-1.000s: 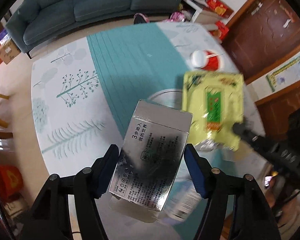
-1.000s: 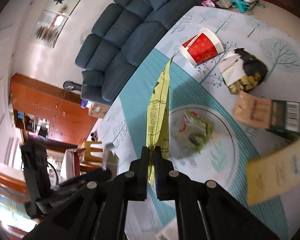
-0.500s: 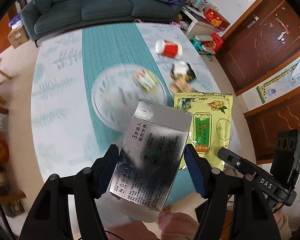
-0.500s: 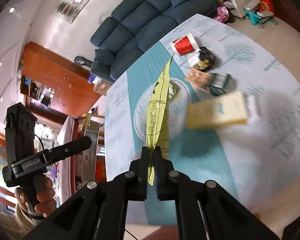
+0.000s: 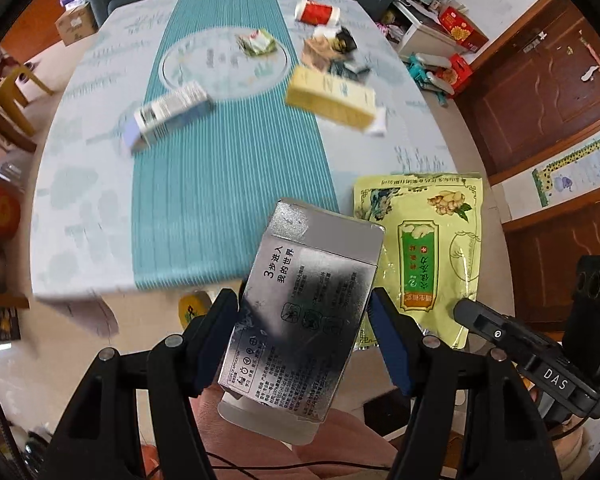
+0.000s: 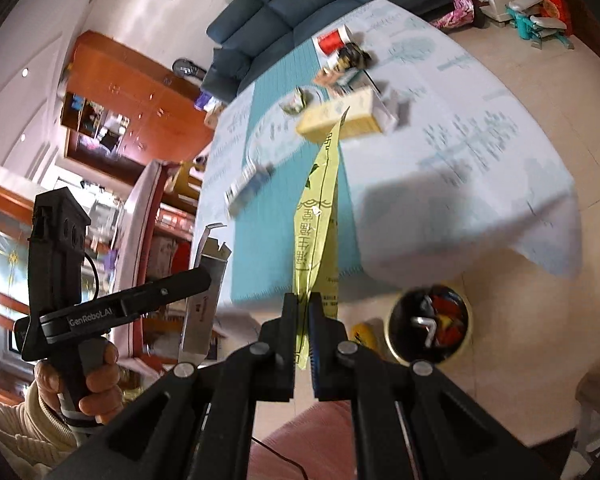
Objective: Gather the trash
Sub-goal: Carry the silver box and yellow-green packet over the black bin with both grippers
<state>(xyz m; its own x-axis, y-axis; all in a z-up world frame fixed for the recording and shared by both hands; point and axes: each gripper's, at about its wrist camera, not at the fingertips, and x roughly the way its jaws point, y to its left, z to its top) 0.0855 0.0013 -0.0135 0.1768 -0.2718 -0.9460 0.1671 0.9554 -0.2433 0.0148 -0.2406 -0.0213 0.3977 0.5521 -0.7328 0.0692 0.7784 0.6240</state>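
My left gripper [image 5: 304, 320] is shut on a silver carton box [image 5: 304, 312] and holds it in the air off the table's near edge. My right gripper [image 6: 302, 320] is shut on a flat yellow-green pouch [image 6: 316, 216], seen edge-on; the pouch also shows in the left wrist view [image 5: 424, 248], to the right of the box. A round black trash bin [image 6: 430, 326] with wrappers inside stands on the floor below the table edge, right of my right gripper. The left gripper with the silver box [image 6: 204, 292] shows in the right wrist view.
On the table [image 5: 80, 208] lie a yellow box [image 5: 332, 98], a blue-white box [image 5: 168, 114], a red cup [image 5: 316, 12], crumpled wrappers [image 5: 332, 50] and a round plate [image 5: 204, 64] with a wrapper on it. A sofa [image 6: 300, 12] stands behind.
Both grippers have pulled back from over the table to beyond its near edge, still holding the box and the pouch. The trash bin has come into the right wrist view.
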